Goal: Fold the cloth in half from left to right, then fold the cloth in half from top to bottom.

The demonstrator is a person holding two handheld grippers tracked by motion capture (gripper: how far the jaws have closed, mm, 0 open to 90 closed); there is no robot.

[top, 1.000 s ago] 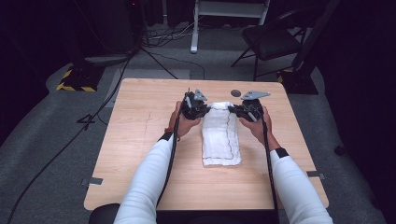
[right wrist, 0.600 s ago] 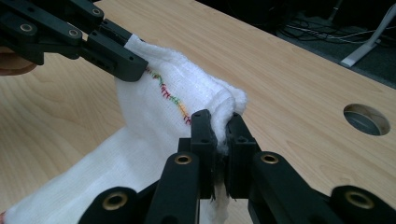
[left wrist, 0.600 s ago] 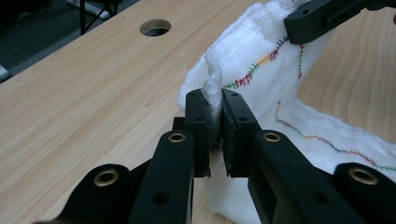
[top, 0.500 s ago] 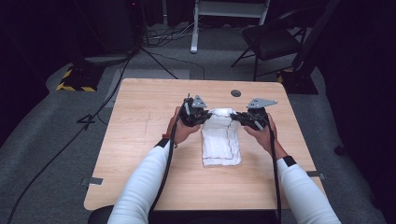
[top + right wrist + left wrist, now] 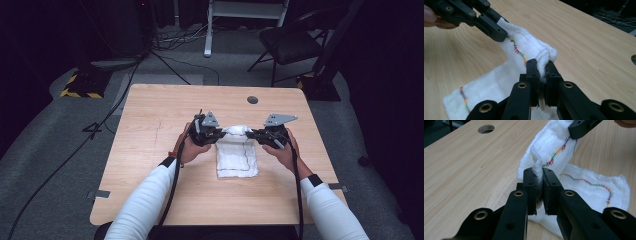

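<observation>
Plainly, the white cloth (image 5: 564, 150) bears multicolored stitching (image 5: 554, 155), no readable writing.

You have a light wooden table (image 5: 150, 130) with a round cable hole (image 5: 252, 100) near its far edge. A white cloth (image 5: 237, 160) with multicoloured stitching lies partly on the tabletop.

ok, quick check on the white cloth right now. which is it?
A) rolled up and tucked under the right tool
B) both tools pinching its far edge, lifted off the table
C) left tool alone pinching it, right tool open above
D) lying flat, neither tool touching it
B: the left tool and the right tool are each shut on a bunched corner of the white cloth, its far edge raised off the table.
</observation>
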